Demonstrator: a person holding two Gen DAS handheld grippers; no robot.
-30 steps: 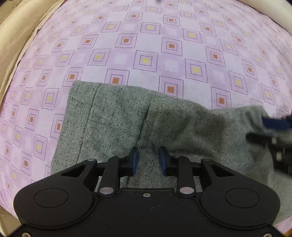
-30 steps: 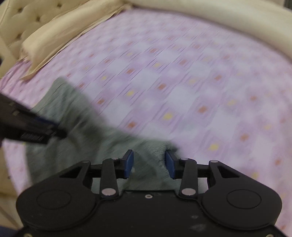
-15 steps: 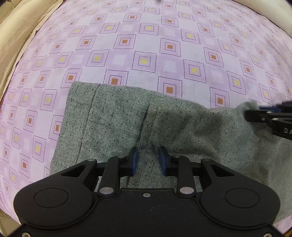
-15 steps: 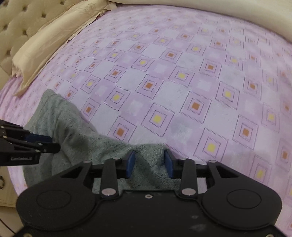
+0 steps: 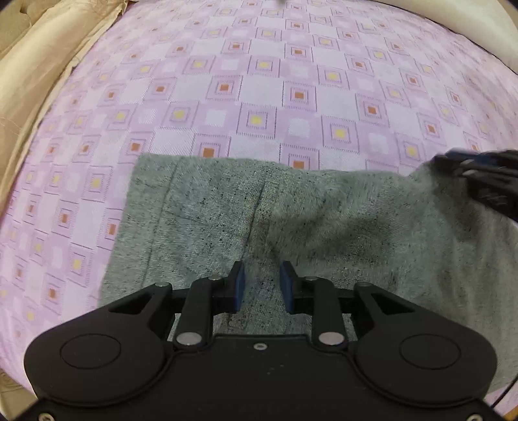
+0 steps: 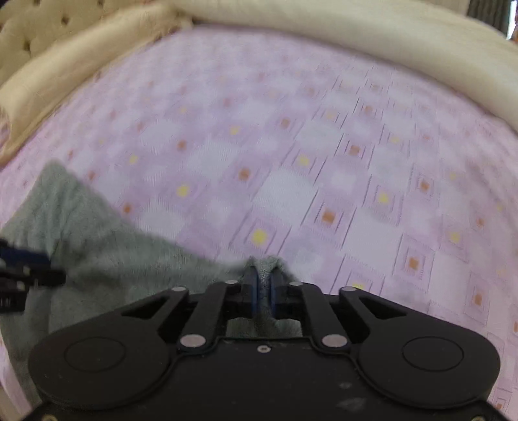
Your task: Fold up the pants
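Grey speckled pants (image 5: 323, 220) lie folded on a pink patterned bedsheet (image 5: 259, 81). My left gripper (image 5: 261, 285) is open and hovers over the near part of the pants, with cloth below its fingers. My right gripper (image 6: 264, 286) is shut on a bunched edge of the pants (image 6: 129, 259) and lifts it a little off the sheet. In the left wrist view the right gripper (image 5: 485, 181) shows blurred at the pants' far right corner. In the right wrist view the left gripper (image 6: 22, 278) shows at the left edge.
Cream pillows (image 6: 81, 64) and a cream rolled quilt (image 6: 388, 39) line the back and left of the bed. A tufted cream headboard (image 6: 26, 29) stands at the far left. The pink sheet (image 6: 323, 162) stretches beyond the pants.
My right gripper has closed on the pants edge and lifted it; its view is blurred by motion. The left gripper stays open over the pants.
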